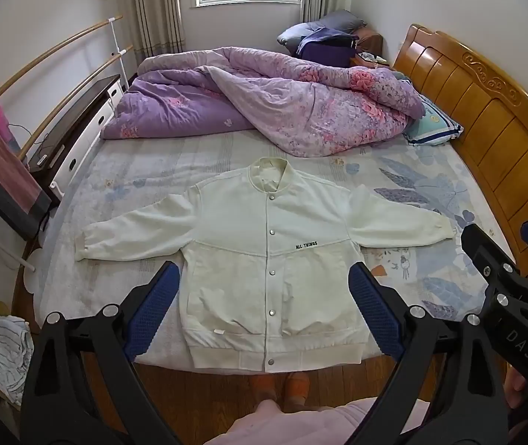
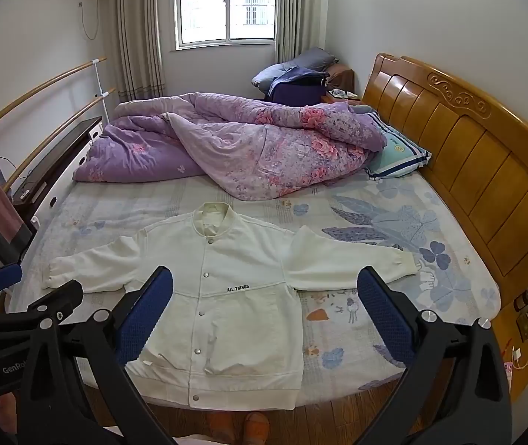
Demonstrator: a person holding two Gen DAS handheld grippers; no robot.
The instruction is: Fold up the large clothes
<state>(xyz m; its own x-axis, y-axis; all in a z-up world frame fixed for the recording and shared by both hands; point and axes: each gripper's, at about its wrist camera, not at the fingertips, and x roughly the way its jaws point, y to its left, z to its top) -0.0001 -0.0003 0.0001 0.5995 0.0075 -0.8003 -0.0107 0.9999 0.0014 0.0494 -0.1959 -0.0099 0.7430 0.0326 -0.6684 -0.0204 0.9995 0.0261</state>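
A white snap-button jacket (image 1: 264, 244) with "ALL THINGS" on the chest lies flat, front up, on the bed, sleeves spread out to both sides and hem at the near edge. It also shows in the right wrist view (image 2: 223, 296). My left gripper (image 1: 264, 296) is open and empty, held above the jacket's lower half. My right gripper (image 2: 264, 307) is open and empty, above the jacket's right side. The right gripper shows at the right of the left wrist view (image 1: 504, 256); the left gripper shows at the left of the right wrist view (image 2: 15, 293).
A crumpled purple floral duvet (image 1: 264, 100) lies across the far half of the bed. A striped pillow (image 1: 432, 126) rests by the wooden headboard (image 1: 486, 100) on the right. A dark cabinet (image 1: 75, 126) and towel rack stand left. Wooden floor and my feet (image 1: 282, 382) are below.
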